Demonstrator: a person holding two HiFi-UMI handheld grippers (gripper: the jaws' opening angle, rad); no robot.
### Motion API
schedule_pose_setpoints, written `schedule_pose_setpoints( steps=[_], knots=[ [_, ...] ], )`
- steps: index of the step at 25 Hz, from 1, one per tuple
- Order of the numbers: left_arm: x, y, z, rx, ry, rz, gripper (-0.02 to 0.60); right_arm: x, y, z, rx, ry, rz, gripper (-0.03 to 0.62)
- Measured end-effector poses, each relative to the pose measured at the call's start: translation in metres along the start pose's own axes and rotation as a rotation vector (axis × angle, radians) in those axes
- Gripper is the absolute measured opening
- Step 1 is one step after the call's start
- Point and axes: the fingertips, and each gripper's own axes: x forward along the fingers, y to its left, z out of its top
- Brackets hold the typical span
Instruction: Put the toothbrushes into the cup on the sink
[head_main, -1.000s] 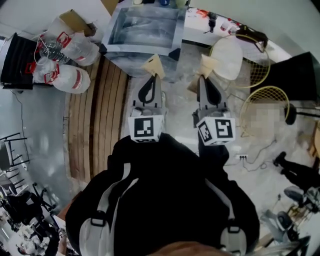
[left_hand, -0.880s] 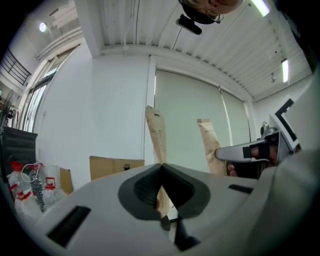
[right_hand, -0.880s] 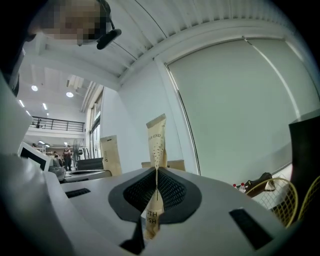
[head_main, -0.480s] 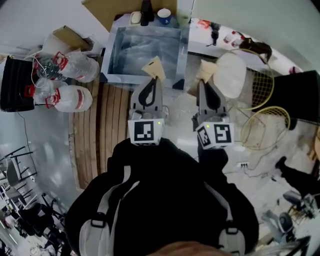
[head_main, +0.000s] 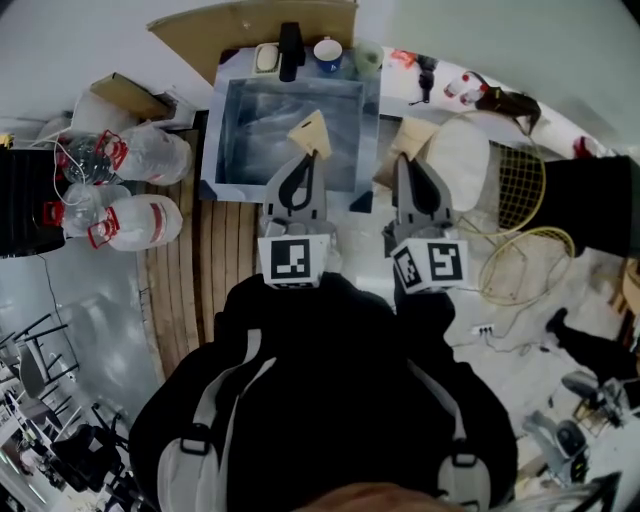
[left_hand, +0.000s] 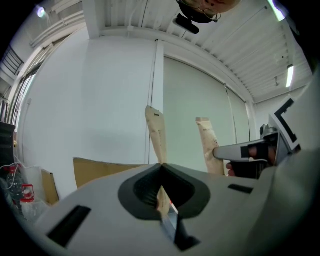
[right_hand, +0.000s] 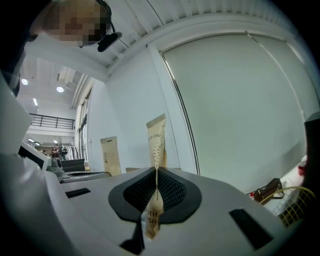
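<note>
The sink (head_main: 222, 140) has drawn nearer. Left hand-held gripper (head_main: 303, 162) and right hand-held gripper (head_main: 404, 162), side by side, each clamp a wrapped toothbrush (head_main: 310, 133). Only the head view shows the cup (head_main: 328, 53).

Left tool (head_main: 305, 160): extended forward, jaws pinched on left paper packet (head_main: 311, 133). Right tool (head_main: 404, 162): parallel alongside, jaws pinched on right paper packet (head_main: 413, 137).
</note>
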Motion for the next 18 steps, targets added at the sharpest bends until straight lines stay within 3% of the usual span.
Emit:
schedule_pose_setpoints(
  steps=[12, 18],
  knots=[
    [0.057, 0.030, -0.002, -0.006, 0.008, -0.016, 0.002, 0.061, -0.014, 0.004, -0.006, 0.016, -0.001, 0.008],
    [0.096, 0.035, -0.002, 0.018, 0.002, 0.018, 0.002, 0.085, -0.034, 0.005, -0.002, 0.021, 0.028, 0.008]
  ],
)
